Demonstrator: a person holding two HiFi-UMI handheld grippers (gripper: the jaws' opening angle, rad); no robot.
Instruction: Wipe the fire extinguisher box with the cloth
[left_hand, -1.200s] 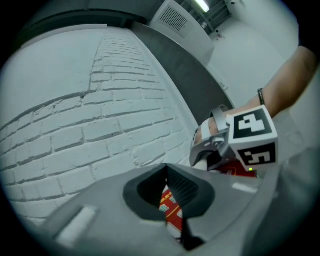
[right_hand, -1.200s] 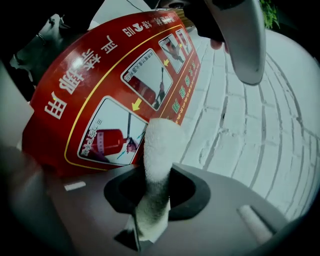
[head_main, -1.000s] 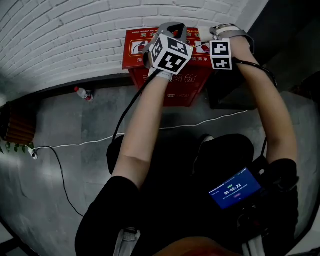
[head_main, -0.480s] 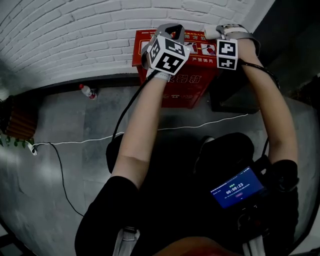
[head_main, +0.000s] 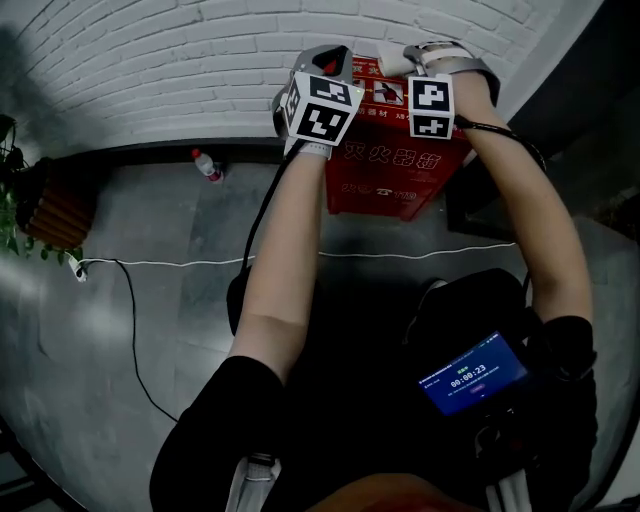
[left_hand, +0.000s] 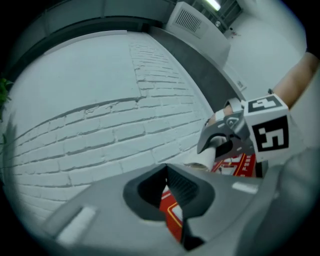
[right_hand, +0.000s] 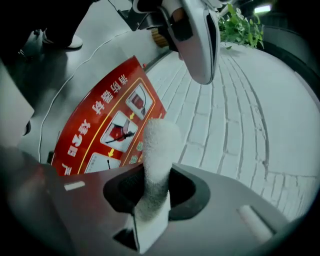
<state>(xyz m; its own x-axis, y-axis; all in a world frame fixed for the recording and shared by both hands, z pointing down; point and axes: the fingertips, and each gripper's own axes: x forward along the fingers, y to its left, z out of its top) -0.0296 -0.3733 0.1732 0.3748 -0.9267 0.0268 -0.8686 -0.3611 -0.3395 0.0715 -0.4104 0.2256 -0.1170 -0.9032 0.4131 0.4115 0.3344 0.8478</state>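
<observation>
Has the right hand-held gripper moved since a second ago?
Yes. Against the fire extinguisher box, the right hand-held gripper, shut on the cloth, has shifted left, from the right end toward the middle.

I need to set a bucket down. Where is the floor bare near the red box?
The grey floor left of the red fire extinguisher box, between the clear plastic bottle and the white cable, is bare. Its top is crowded by the left gripper and the right gripper holding the white cloth.
</observation>
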